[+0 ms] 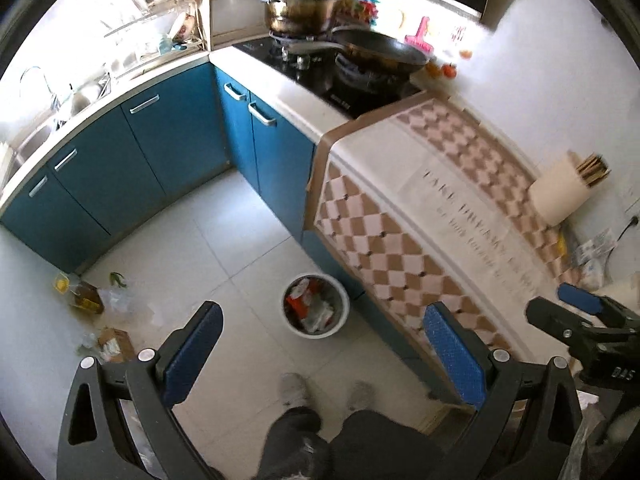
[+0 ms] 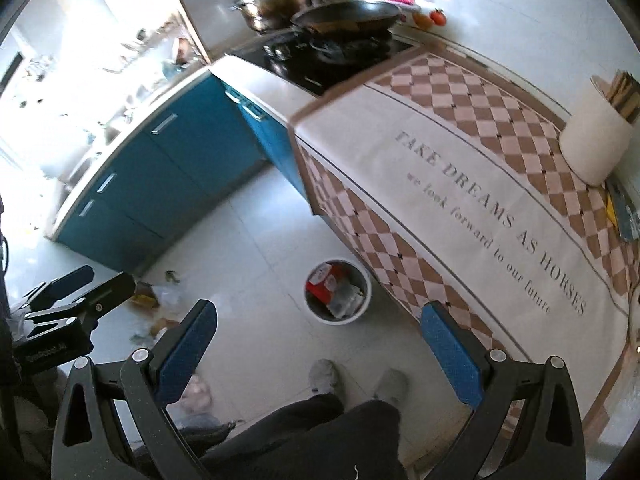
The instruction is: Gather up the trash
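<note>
A white trash bin (image 1: 315, 306) stands on the tiled floor beside the counter, filled with wrappers; it also shows in the right wrist view (image 2: 338, 291). Loose trash lies on the floor at left: a yellow-capped oil bottle (image 1: 78, 294), clear plastic wrap (image 1: 116, 298), a small green scrap (image 1: 117, 279) and a cardboard box (image 1: 116, 344). The same pile (image 2: 160, 300) shows in the right wrist view. My left gripper (image 1: 320, 344) is open and empty, high above the floor. My right gripper (image 2: 320, 344) is open and empty too, and shows in the left view (image 1: 576, 308).
Blue cabinets (image 1: 120, 168) line the corner. A checkered cloth (image 2: 480, 184) covers the counter, with a white holder of chopsticks (image 2: 596, 140). A pot (image 1: 300, 4) and pan (image 1: 380, 50) sit on the stove. The person's feet (image 1: 324, 394) stand below the grippers.
</note>
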{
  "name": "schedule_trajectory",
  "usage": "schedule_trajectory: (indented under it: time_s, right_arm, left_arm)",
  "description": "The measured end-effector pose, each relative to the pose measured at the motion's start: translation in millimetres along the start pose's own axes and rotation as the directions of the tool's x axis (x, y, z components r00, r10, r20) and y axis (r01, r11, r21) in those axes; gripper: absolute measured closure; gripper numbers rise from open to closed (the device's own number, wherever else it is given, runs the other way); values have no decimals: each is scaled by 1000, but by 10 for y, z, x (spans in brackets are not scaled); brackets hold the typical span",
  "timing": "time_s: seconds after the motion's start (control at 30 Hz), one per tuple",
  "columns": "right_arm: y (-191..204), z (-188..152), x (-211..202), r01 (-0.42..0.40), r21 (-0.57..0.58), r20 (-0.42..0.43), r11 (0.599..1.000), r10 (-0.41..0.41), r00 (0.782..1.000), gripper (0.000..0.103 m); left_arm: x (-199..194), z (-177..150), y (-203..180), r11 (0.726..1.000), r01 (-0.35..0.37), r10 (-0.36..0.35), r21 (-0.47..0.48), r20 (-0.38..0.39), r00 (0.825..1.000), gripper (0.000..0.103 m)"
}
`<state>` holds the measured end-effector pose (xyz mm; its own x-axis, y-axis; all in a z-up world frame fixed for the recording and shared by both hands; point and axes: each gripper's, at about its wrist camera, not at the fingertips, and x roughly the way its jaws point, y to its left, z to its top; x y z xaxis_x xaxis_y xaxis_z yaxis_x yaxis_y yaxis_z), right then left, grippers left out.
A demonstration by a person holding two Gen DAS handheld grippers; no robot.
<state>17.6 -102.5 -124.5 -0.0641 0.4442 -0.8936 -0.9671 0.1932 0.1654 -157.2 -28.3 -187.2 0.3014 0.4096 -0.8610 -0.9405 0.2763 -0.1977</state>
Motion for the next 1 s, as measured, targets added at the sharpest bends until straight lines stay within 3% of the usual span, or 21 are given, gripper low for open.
schedule_trajectory:
  time_s: [0.23, 0.5, 0.77, 1.0]
  right_arm:
    - [-142, 140, -400, -116, -104, -10, 988, 115, 993, 0]
    - [-341, 182, -656, -233, -226, -73, 946, 222, 972, 0]
    - [-402, 118, -828, -305, -279, -131, 911, 278, 952, 0]
    - [-314, 48, -941, -322, -298, -128, 898, 297, 946, 0]
  left_arm:
    - [-375, -139, -285, 995, 7, -3, -100, 46, 999, 0]
    - [-638, -377, -559, 980, -6, 18, -201, 60, 998, 0]
    - [-840, -512, -653, 976, 26, -7, -216, 88, 996, 0]
    - [-919, -577, -645, 978, 25, -4, -205, 102, 995, 0]
